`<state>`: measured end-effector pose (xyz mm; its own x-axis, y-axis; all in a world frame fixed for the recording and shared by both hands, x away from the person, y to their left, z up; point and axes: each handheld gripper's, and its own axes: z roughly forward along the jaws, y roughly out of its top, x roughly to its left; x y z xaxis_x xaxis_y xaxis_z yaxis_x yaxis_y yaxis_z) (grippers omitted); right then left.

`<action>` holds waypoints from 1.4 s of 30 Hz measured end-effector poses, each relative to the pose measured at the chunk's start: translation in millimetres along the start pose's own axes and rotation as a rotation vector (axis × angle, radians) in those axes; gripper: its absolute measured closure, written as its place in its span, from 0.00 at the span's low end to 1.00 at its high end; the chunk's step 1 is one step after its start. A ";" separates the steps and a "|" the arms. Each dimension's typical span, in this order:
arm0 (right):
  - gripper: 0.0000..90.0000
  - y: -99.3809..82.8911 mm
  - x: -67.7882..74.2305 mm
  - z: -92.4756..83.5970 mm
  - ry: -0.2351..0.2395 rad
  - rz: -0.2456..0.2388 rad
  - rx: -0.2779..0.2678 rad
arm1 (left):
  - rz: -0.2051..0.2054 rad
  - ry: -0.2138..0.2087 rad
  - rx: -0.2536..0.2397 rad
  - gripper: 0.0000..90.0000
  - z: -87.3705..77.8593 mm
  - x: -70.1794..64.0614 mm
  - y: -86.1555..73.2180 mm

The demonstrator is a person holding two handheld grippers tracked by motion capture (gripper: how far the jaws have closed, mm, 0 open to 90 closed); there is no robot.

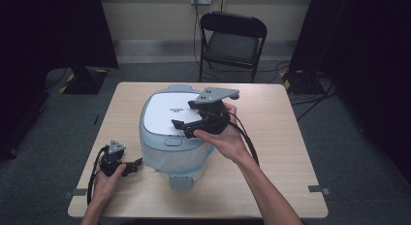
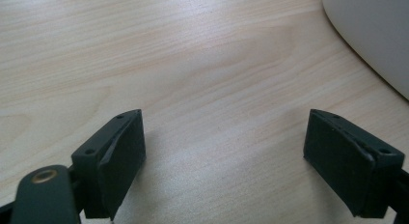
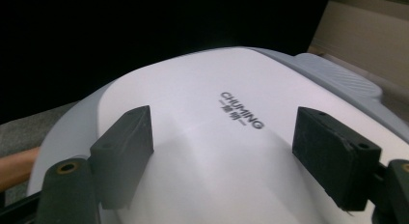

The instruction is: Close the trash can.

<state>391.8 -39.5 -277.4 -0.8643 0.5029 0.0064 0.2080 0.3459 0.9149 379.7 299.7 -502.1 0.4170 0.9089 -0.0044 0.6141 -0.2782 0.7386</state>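
Note:
A white and pale blue rice cooker (image 1: 172,133) stands in the middle of the wooden table (image 1: 271,123), its lid down. Over the right side of that lid hovers my right gripper (image 1: 181,129), open, nothing between its jaws. In the right gripper view the white lid (image 3: 212,132) with the printed brand name lies just under the gripper (image 3: 224,156). My left gripper (image 1: 134,167) rests low on the table at the cooker's front left, open and empty. The left gripper view has bare wood between the jaws of the gripper (image 2: 224,156) and the cooker's side (image 2: 376,31) at the upper right.
A black folding chair (image 1: 231,38) stands behind the table's far edge. Cables run on the grey floor at the right. Bare tabletop lies to the right of the cooker and along the front edge.

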 end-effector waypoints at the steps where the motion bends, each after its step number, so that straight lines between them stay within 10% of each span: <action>1: 0.24 -0.2 1.6 -0.4 0.006 -0.008 0.000 | 0.000 0.001 0.000 0.16 0.0 0.0 0.0; 20: 0.25 -2.8 12.3 -1.0 -0.012 -0.041 0.008 | -0.003 -0.001 -0.001 0.16 0.2 -0.1 0.1; 42: 0.22 -4.8 -18.8 -21.4 -0.106 0.057 -0.061 | 0.001 0.000 0.000 0.16 0.0 0.1 0.1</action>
<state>397.3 -67.6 -273.3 -0.7983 0.6020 0.0194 0.2242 0.2670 0.9373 379.8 299.7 -502.0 0.4175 0.9087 -0.0042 0.6142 -0.2788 0.7383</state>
